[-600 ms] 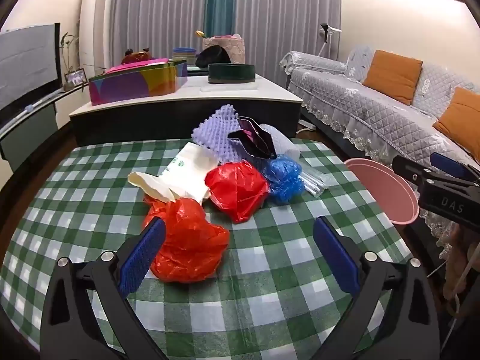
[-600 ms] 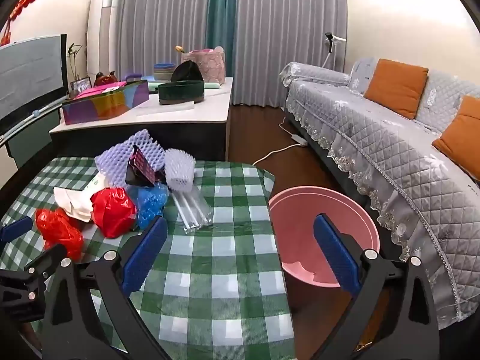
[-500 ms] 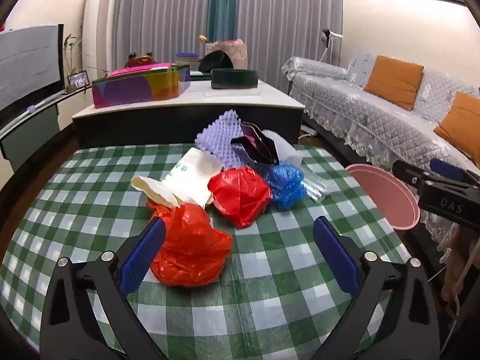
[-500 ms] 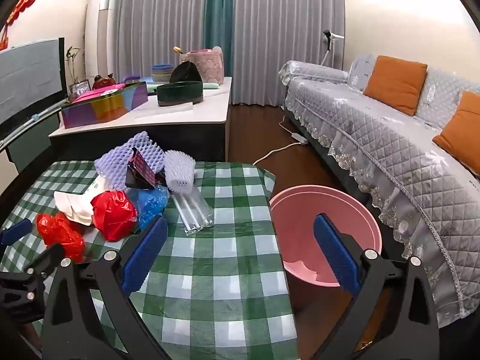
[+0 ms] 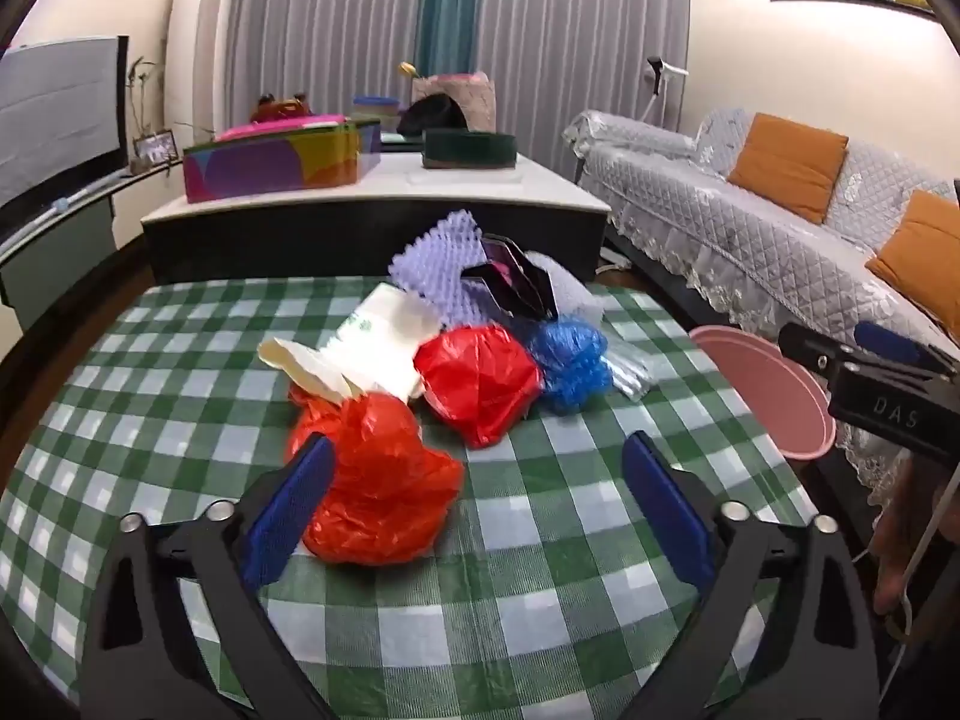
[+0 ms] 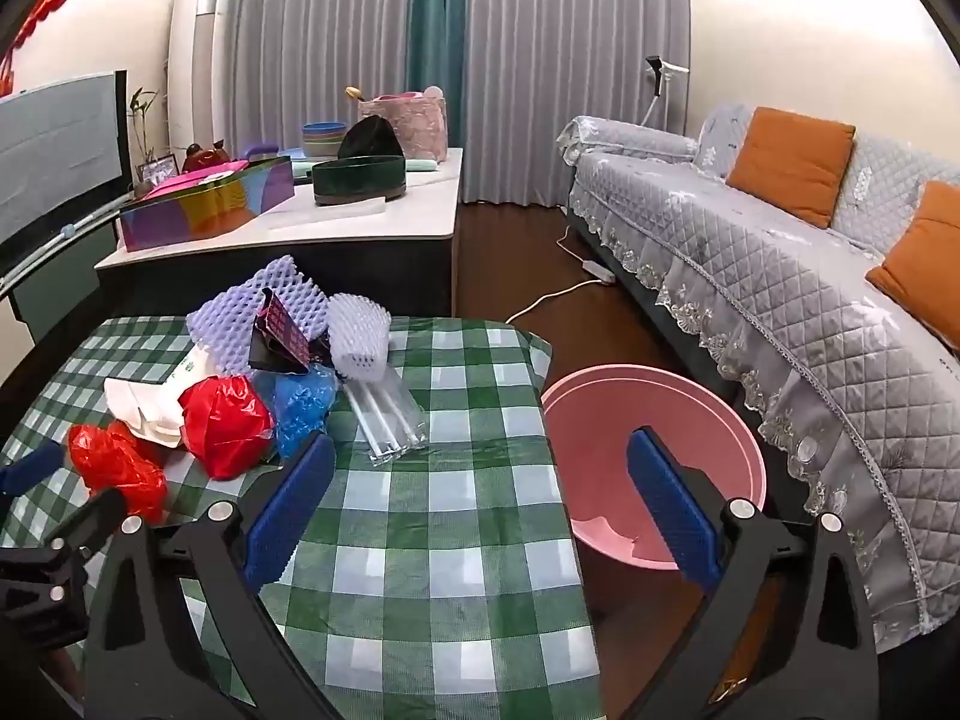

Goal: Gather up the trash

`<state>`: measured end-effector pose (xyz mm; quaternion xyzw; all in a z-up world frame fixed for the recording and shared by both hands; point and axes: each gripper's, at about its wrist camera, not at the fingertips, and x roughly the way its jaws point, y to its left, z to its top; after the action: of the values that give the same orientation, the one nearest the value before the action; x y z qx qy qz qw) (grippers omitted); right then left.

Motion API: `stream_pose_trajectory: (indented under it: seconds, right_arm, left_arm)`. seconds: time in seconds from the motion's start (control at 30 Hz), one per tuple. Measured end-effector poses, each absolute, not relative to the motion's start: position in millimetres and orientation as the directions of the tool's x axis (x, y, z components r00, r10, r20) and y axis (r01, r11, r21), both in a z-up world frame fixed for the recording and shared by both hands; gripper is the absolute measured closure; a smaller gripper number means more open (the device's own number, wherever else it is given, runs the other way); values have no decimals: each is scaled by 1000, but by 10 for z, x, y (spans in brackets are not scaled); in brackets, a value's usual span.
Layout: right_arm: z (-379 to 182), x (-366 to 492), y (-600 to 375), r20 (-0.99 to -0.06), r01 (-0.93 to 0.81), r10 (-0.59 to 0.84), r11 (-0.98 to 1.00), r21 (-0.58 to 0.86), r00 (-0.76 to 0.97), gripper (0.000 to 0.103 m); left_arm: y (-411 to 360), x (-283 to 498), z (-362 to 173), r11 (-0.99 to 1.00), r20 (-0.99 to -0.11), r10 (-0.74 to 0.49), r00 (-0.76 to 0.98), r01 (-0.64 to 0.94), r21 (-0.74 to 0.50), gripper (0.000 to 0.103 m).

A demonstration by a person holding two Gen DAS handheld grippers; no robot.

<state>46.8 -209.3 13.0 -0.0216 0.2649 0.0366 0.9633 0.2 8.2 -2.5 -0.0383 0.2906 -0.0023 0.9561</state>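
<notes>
Table (image 5: 540, 540): covered in a green and white check cloth; its near edge is cut off behind both grippers.
Sofa (image 6: 780, 276): grey quilted cover, along the right wall, with orange cushions; its right end runs out of frame.
Pink tub (image 6: 630, 438): on the floor just right of the table, open side up; its near rim is partly hidden by the right gripper's finger.
Trash pile: bunched on the far half of the table, running from near left to far right.
Orange-red bag (image 5: 378, 486): nearest piece, crumpled, no clear long axis; its left edge is hidden behind the left gripper's finger.
Red bag (image 5: 480, 384): crumpled ball, touching the white bag (image 5: 384, 342) and the blue bag (image 5: 570, 366).
Purple foam sheet (image 6: 252, 312): farthest, propped up, partly hidden by a dark packet (image 6: 282, 342).
Clear tube pack (image 6: 390, 414): lies flat, long axis pointing far-left to near-right.
Left gripper (image 5: 474, 516): jaws spread wide, nothing clamped, the orange-red bag just inside its left finger.
Right gripper (image 6: 480, 504): jaws spread wide, empty, over the table's right edge.
</notes>
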Motion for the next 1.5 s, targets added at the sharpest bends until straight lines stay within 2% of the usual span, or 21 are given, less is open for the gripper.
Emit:
stream_pose_trajectory:
  seconds: [0.17,1.5]
  right_arm:
    - [92,468,-2070,-526,-93,64,995,-28,848,13]
    - [142,458,-2009,-521,-108,74,994,-34,850,13]
  left_arm:
    - [59,-17,-18,999,-550,-8,835,-22,-48,13]
    - [64,-33,6,998,-546,-10,838,-24,-56,13]
